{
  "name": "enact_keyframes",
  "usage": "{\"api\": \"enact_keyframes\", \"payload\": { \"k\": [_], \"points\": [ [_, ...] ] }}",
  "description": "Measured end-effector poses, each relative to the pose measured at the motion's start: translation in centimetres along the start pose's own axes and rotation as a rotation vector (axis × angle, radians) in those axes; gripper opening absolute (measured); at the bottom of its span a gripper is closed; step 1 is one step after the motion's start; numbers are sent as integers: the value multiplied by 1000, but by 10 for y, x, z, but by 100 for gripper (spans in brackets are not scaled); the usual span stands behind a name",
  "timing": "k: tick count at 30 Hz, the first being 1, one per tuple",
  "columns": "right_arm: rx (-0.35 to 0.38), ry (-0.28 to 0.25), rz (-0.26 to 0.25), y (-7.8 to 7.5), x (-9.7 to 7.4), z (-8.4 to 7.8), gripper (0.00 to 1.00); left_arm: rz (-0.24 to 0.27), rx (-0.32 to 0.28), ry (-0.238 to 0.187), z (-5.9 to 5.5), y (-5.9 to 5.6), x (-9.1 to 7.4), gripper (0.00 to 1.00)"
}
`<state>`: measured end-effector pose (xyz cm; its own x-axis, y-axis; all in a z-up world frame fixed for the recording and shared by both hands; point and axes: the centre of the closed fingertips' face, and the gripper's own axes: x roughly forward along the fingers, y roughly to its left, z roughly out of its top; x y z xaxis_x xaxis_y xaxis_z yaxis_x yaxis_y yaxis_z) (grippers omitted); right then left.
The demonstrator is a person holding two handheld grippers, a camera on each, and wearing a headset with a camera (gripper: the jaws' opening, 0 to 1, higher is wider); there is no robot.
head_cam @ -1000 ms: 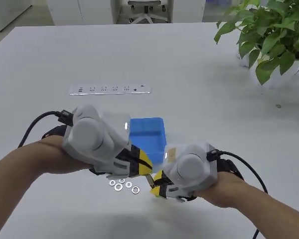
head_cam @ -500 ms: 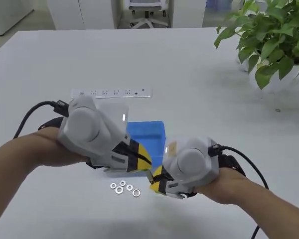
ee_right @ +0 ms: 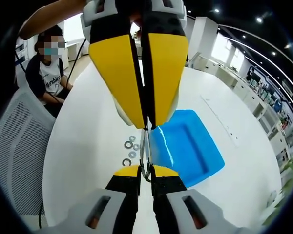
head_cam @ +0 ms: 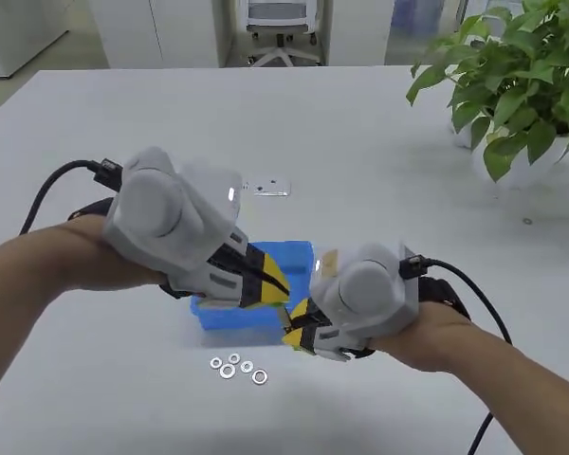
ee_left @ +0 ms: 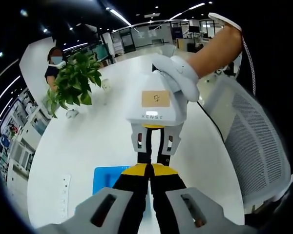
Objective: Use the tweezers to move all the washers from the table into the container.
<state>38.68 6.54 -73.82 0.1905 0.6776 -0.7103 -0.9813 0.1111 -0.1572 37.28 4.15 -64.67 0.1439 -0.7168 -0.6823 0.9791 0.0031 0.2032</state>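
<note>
The washers (head_cam: 237, 366) lie in a small loose cluster on the white table (head_cam: 408, 171), at about 6 o'clock from the blue container (head_cam: 229, 317) and just clear of its near edge; in the right gripper view the container's inside looks bare; the tweezers (ee_right: 144, 148) are off the table, a thin metal pair spanning the short gap between the two grippers, above the washers and the container's edge; the left gripper (head_cam: 284, 292) reaches in from 10 o'clock with its yellow-tipped jaws clenched on one end of the tweezers; the right gripper (head_cam: 291, 337) comes in from 3 o'clock and meets it nose to nose, its jaws pinched around the other, looped end; in the head view the tweezers themselves are too thin to make out between the tips; a hand is behind each gripper, with a black cable trailing from each; at 12 o'clock from the container a white power strip (head_cam: 270, 190) shows partly behind the left gripper; at 2 o'clock, well apart, a leafy potted plant (head_cam: 512, 85) stands near the table's far edge.
</note>
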Motion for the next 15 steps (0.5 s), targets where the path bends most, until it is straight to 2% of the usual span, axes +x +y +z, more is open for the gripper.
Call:
{"api": "enact_keyframes", "payload": {
  "k": [6, 15],
  "points": [
    [-2, -15, -17, -12, -4, 10, 9, 5, 21, 1, 7, 10, -6, 5],
    [9, -43, -38, -29, -4, 19, 9, 0, 47, 16, 9, 26, -11, 5]
  ]
}}
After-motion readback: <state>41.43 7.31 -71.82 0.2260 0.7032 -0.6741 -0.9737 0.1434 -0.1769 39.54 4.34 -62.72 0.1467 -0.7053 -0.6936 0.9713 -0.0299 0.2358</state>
